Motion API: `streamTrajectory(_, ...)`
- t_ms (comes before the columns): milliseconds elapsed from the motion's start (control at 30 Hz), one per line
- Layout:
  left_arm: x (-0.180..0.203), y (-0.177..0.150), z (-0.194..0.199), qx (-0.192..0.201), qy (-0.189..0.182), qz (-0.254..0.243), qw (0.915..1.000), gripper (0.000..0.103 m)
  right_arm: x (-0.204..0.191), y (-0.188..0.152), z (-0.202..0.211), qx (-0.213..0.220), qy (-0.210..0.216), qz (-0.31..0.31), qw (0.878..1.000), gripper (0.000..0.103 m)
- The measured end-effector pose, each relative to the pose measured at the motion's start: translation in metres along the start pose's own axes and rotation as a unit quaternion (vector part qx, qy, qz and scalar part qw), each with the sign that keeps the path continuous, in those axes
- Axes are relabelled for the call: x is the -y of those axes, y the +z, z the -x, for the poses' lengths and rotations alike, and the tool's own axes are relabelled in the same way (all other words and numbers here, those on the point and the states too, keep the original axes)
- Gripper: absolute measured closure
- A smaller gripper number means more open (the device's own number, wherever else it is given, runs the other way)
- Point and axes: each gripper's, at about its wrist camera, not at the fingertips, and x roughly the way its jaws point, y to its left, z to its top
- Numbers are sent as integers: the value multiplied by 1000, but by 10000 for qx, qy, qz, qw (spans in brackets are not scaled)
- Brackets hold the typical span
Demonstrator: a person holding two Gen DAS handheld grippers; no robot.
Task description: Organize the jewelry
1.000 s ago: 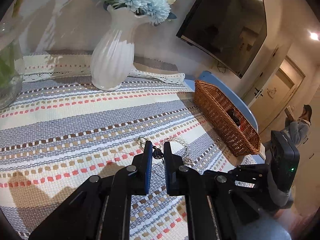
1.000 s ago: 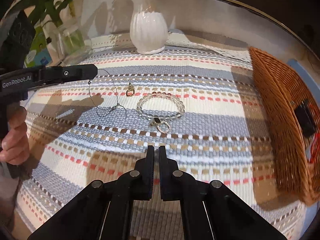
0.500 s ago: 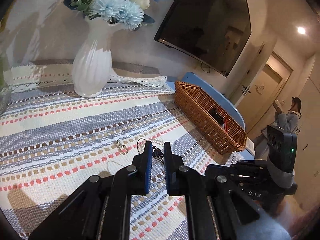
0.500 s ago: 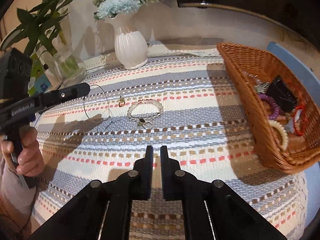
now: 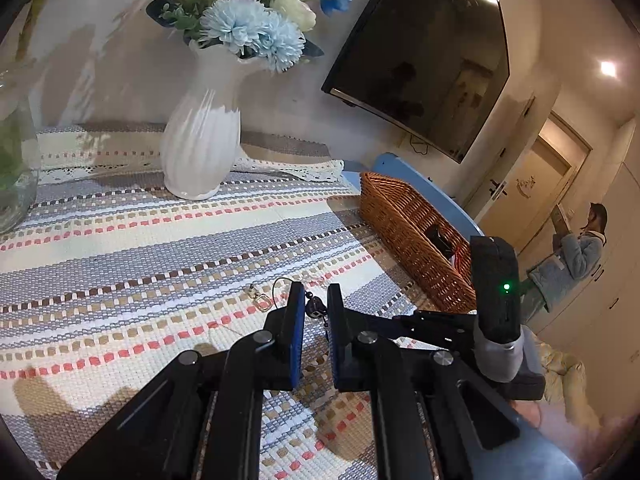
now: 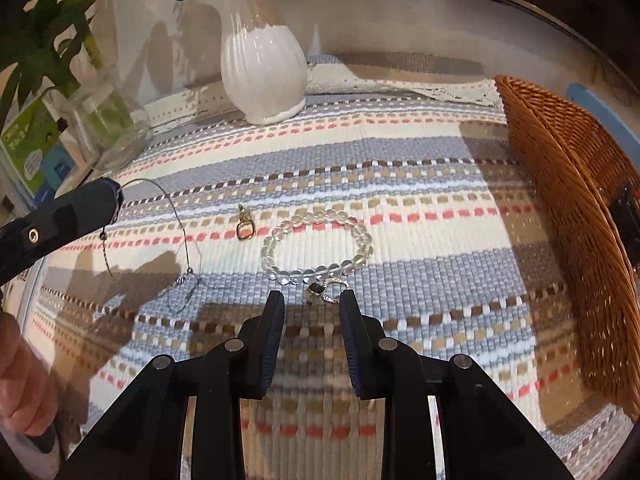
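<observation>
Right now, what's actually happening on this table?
A person is sorting jewelry with two handheld grippers. The left gripper holds a thin wire necklace, whose lower end trails onto the striped cloth. The right gripper, its jaws just opened and empty, hovers near the clear bead bracelet and its small ring charm. A gold pendant lies loose nearby. The wicker basket waits at the right.

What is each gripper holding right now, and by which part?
The left gripper pinches the thin wire necklace at the top of its loop, the rest hanging. The right gripper, jaws just opened, holds nothing.
</observation>
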Motion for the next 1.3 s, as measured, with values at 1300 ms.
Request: streamTrajectory(1300,162,82,-37,-262,-898,-798,9924,94,178,-30,211,1544,-74,-1710,9731,93)
